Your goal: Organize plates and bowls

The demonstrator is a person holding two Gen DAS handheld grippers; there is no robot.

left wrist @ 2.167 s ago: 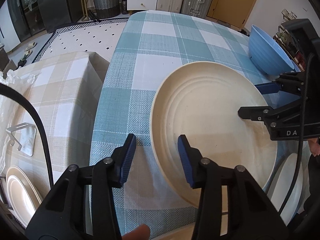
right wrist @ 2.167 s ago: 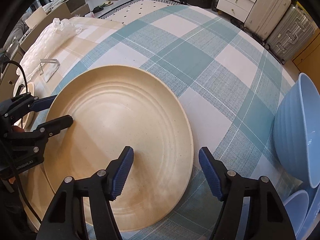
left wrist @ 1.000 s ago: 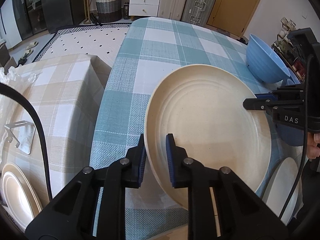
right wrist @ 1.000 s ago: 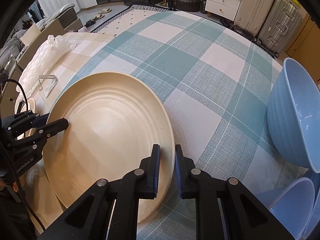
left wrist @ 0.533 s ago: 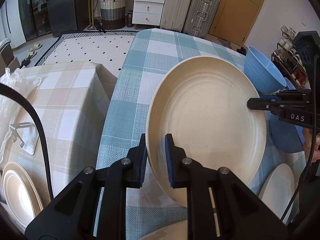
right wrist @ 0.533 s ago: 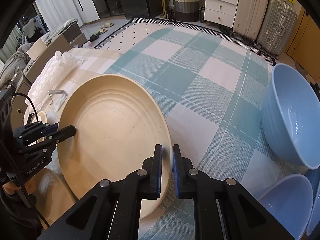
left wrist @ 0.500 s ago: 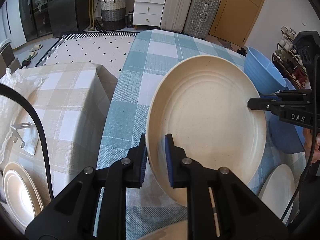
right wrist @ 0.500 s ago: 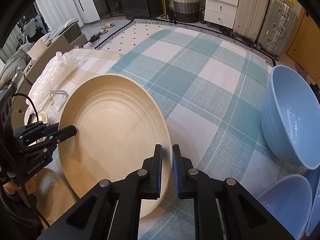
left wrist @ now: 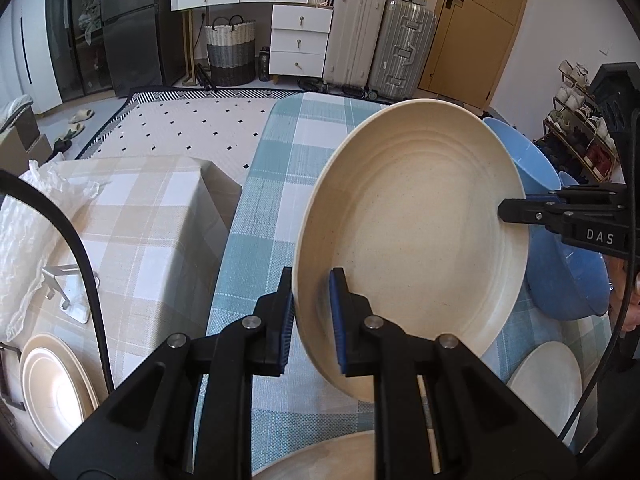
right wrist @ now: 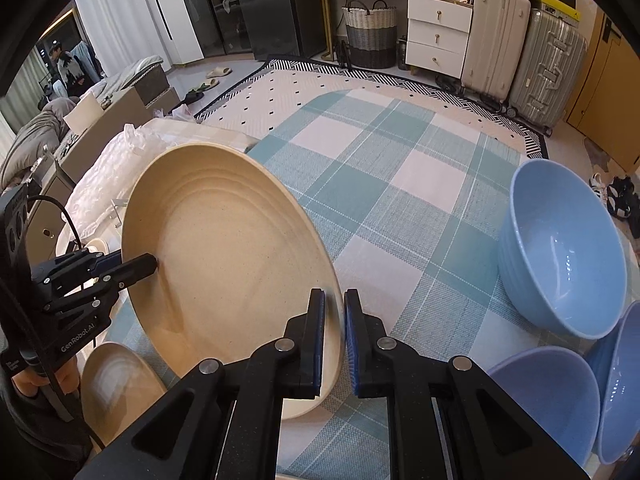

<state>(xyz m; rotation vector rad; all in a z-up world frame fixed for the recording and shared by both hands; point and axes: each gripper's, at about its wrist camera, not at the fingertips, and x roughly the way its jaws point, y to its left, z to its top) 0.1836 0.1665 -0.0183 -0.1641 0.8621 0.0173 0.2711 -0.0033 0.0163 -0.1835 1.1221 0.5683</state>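
A large cream plate (left wrist: 412, 248) hangs tilted above the teal checked table (left wrist: 272, 216), held from both sides. My left gripper (left wrist: 310, 280) is shut on its left rim. My right gripper (right wrist: 334, 300) is shut on the opposite rim, and it shows in the left wrist view as a black clamp (left wrist: 516, 210). In the right wrist view the plate (right wrist: 232, 264) fills the left half, with the left gripper (right wrist: 150, 264) biting its far edge. A big blue bowl (right wrist: 560, 248) stands on the cloth to the right.
Two more blue bowls (right wrist: 552, 400) crowd the lower right corner. Cream plates (left wrist: 52, 388) sit stacked on the beige checked table (left wrist: 140, 208) at left. A white plate (left wrist: 548, 384) lies near right, and another cream plate (left wrist: 340, 460) lies just under my fingers. Suitcases and drawers stand beyond the table.
Both grippers closed on the plate's rims, then rose together. The plate has left the cloth and now sits higher and more tilted in both views.
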